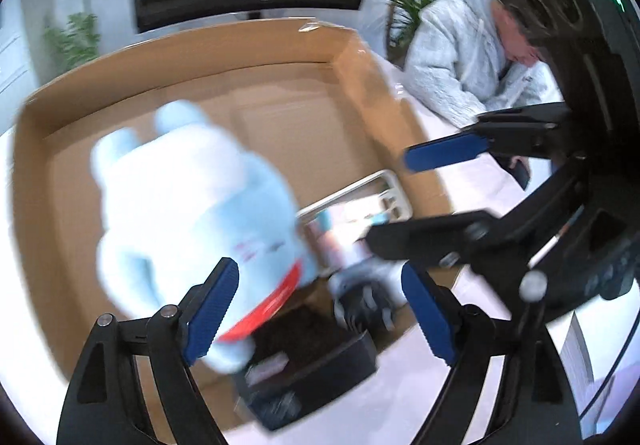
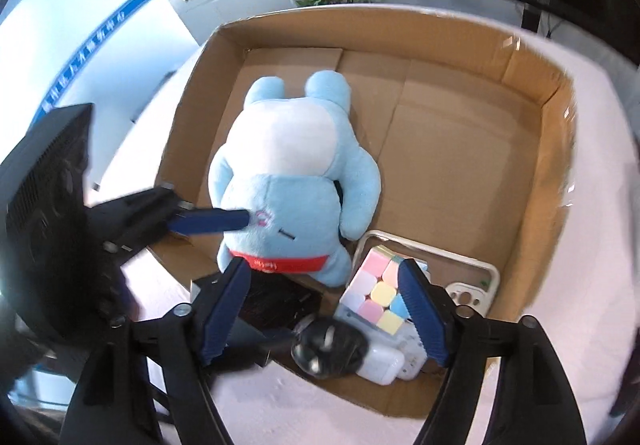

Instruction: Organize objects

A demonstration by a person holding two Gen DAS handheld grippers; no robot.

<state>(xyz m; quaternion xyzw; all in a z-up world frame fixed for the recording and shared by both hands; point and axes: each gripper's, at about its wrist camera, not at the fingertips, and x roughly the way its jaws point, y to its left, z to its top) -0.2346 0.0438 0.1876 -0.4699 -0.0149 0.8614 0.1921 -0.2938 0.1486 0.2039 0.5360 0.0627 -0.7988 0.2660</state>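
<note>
A light blue plush toy (image 2: 296, 173) with a white belly and a red band lies in an open cardboard box (image 2: 472, 149); it is blurred in the left wrist view (image 1: 188, 213). My left gripper (image 1: 324, 313) is open just above the plush's near end, and one of its fingers (image 2: 212, 221) touches the plush's side. My right gripper (image 2: 328, 309) is open and empty above the box's near corner, over a pastel puzzle cube (image 2: 378, 289). The right gripper also shows in the left wrist view (image 1: 404, 197).
Near the cube lie a white phone case (image 2: 472, 281), a white charger (image 2: 380, 365), a round black object (image 2: 330, 345) and a black tray (image 1: 316, 361). The box stands on a white table (image 2: 600, 245). A person in a grey jacket (image 1: 460, 57) sits beyond the box.
</note>
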